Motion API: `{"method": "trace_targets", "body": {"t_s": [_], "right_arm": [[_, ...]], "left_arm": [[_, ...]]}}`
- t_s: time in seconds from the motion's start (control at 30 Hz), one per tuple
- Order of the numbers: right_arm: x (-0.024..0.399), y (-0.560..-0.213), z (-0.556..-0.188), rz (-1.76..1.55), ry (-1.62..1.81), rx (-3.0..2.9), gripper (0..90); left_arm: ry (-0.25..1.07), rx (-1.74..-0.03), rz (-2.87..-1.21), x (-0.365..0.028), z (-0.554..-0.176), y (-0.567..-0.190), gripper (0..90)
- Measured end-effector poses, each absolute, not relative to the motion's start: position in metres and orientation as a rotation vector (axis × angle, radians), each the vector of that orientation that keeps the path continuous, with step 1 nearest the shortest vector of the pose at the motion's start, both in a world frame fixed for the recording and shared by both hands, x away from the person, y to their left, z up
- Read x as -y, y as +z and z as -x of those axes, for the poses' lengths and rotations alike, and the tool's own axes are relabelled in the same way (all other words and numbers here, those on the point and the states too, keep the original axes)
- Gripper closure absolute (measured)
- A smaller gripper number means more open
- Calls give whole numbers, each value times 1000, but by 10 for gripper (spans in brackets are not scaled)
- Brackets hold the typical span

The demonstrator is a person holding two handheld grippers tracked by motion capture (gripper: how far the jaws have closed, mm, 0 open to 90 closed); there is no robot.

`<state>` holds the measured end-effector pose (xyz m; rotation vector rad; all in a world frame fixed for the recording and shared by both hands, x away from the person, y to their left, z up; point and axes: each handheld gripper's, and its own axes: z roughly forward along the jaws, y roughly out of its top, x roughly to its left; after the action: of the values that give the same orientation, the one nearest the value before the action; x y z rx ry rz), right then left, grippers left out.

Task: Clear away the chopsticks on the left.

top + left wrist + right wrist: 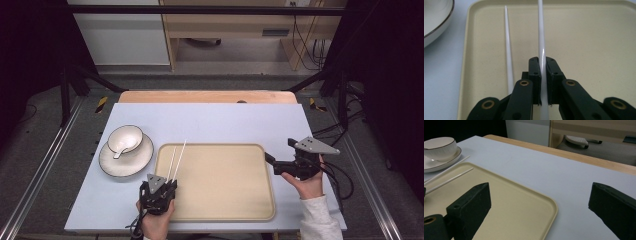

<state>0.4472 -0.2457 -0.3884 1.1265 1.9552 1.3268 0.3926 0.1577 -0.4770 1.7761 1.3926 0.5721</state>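
Observation:
Two white chopsticks point away from me over the left part of a beige tray point(220, 190). My left gripper point(171, 183) is shut on the right chopstick point(181, 155). In the left gripper view the jaws pinch this chopstick point(541, 47) near its thick end, and its tip reaches past the tray's far rim. The other chopstick point(508, 47) lies loose on the tray point(589, 50) just to its left. My right gripper point(280, 151) hovers at the tray's right edge, open and holding nothing. In the right gripper view it point(540, 192) spans the tray's corner point(549, 205).
A white bowl point(125, 137) with a spoon point(120, 150) in it stands on a gold-rimmed plate point(137, 162) left of the tray. The pale blue table top point(220, 122) stretches behind the tray. A wooden strip point(207, 96) runs along the far edge.

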Motion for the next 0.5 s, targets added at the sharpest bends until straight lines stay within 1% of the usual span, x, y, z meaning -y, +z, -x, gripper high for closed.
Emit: {"method": "trace_targets", "body": {"t_s": [0.5], "right_arm": [[245,-389,-448,-1132,1324,-1955,47]], "left_arm": [[555,-1416,-1834,-152,-395,-482,839]]}}
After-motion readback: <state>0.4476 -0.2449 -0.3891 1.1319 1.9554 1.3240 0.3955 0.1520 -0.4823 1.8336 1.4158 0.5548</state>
